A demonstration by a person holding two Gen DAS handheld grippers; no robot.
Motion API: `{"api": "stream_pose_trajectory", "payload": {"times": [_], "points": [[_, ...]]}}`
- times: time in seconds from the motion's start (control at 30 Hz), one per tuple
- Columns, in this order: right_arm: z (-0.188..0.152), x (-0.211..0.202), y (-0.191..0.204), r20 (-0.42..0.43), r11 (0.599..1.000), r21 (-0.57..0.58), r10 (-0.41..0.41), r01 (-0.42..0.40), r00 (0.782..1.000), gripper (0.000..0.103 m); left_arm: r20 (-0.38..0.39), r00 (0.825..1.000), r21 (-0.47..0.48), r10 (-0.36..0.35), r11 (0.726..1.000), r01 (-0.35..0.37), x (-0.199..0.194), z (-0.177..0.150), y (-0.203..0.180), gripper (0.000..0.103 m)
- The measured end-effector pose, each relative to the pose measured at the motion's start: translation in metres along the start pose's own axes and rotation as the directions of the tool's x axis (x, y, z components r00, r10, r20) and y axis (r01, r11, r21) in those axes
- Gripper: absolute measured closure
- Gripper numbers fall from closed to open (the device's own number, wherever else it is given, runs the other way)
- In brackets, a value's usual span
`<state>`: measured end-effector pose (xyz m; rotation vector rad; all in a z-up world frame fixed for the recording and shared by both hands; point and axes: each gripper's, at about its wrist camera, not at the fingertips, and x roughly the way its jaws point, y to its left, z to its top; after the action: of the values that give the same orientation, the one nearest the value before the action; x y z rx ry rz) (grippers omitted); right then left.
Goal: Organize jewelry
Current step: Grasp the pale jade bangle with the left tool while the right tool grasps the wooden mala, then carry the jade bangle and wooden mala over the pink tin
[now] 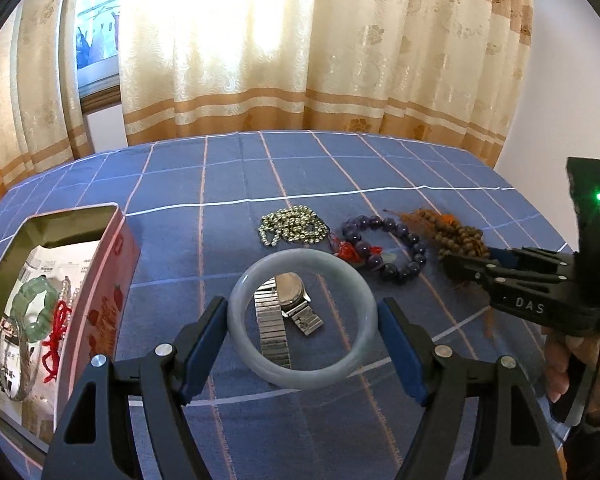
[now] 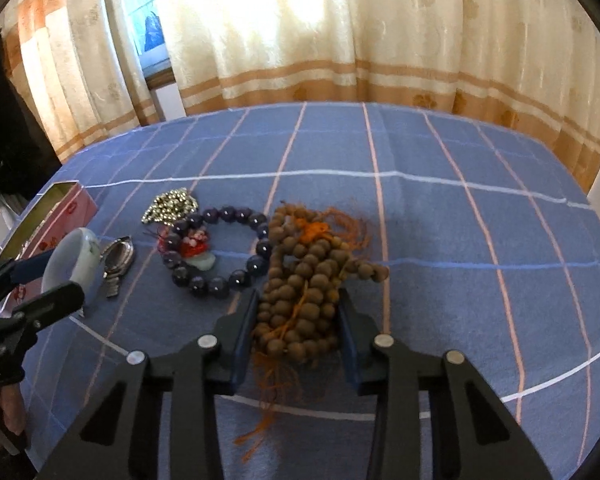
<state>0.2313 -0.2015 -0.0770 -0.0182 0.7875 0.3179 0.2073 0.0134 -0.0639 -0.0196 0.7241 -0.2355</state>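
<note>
Left claw tilted downward, clamped across pale bangle. Right claw angled down, pads pressing brown bead strand on counter.

Box at left of desk; watch right of it, chain, bead bracelet, bead string in row behind.
</note>
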Motion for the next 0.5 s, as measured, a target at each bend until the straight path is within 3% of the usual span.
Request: {"api": "stream_pose_trajectory", "payload": {"times": [0.5], "points": [[-0.001, -0.03, 0.011, 0.177, 0.999, -0.053, 0.02, -0.011, 0.984, 0.063, 0.057, 0.998, -0.028, 0.015, 1.0, -0.013, -0.007, -0.007, 0.007, 0.027]]}}
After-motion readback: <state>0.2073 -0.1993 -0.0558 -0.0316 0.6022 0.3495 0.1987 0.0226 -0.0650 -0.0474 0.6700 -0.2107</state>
